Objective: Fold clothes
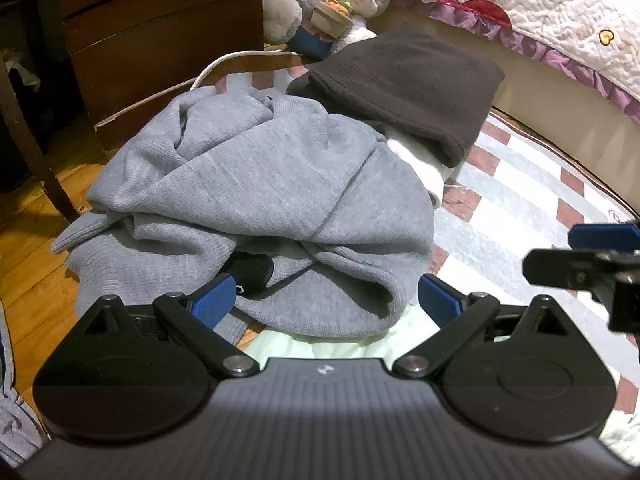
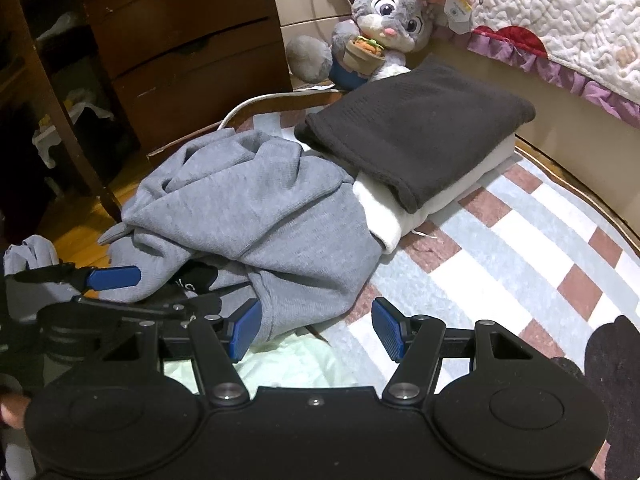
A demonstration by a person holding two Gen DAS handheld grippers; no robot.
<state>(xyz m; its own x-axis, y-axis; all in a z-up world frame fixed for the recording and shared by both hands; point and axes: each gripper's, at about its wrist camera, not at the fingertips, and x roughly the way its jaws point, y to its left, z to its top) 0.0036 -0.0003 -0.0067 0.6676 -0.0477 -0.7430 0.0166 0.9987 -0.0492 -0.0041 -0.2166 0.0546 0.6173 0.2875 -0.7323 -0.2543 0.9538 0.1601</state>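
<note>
A crumpled grey sweater (image 1: 256, 184) lies on the checked mat (image 1: 520, 184), and it also shows in the right wrist view (image 2: 256, 216). A black label (image 1: 250, 270) peeks from its folds. My left gripper (image 1: 324, 300) is open, its blue pads either side of the sweater's near edge, with nothing held. My right gripper (image 2: 316, 330) is open at the sweater's near right corner, and it appears at the right edge of the left wrist view (image 1: 592, 256). Behind lies a folded black garment (image 2: 420, 128) on a folded white one (image 2: 400, 216).
A plush rabbit (image 2: 384, 36) sits at the back by a quilted bed (image 2: 560, 20). A dark wooden dresser (image 2: 180, 40) and a chair leg (image 1: 36, 140) stand at the left on wooden floor. A pale green cloth (image 2: 288, 364) lies under the grippers. More grey fabric (image 1: 12, 400) lies at far left.
</note>
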